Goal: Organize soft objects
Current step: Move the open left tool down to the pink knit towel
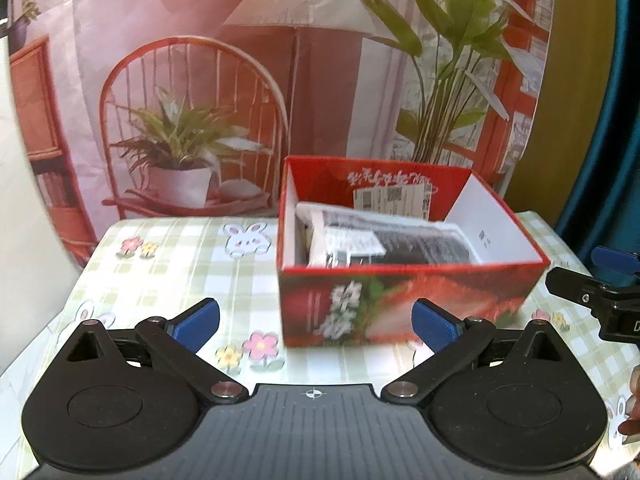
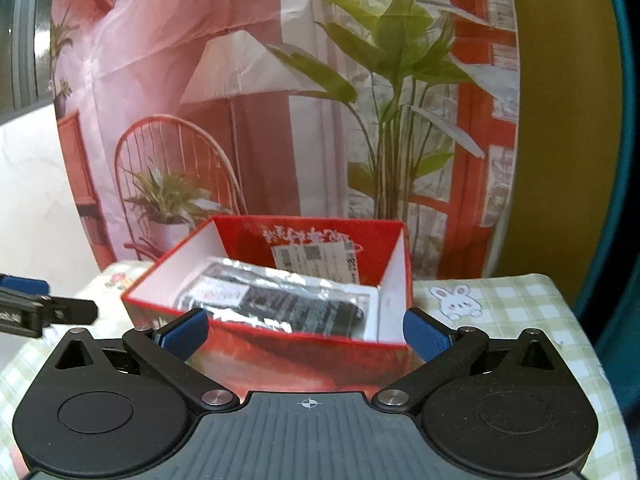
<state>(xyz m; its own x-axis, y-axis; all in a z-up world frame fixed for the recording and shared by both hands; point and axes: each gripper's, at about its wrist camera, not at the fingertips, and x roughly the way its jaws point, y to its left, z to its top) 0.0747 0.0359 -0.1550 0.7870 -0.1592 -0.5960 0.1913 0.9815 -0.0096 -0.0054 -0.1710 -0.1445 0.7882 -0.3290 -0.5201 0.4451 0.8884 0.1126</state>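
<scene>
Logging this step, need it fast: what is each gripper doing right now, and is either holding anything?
Left gripper: open, holding nothing.
Right gripper: open, holding nothing; the plastic-wrapped dark bundle lies in the red box.

plastic-wrapped dark bundle (image 1: 384, 240) lies inside open red box (image 1: 400, 304).

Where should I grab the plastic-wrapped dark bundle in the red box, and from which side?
Probably from above. The red box walls close off every side, so only the open top gives access. Take the plastic-wrapped bundle across its narrow width near the middle, where the wrap bulges; it lies long and tilted. Both the right gripper and left gripper are open and empty.
</scene>
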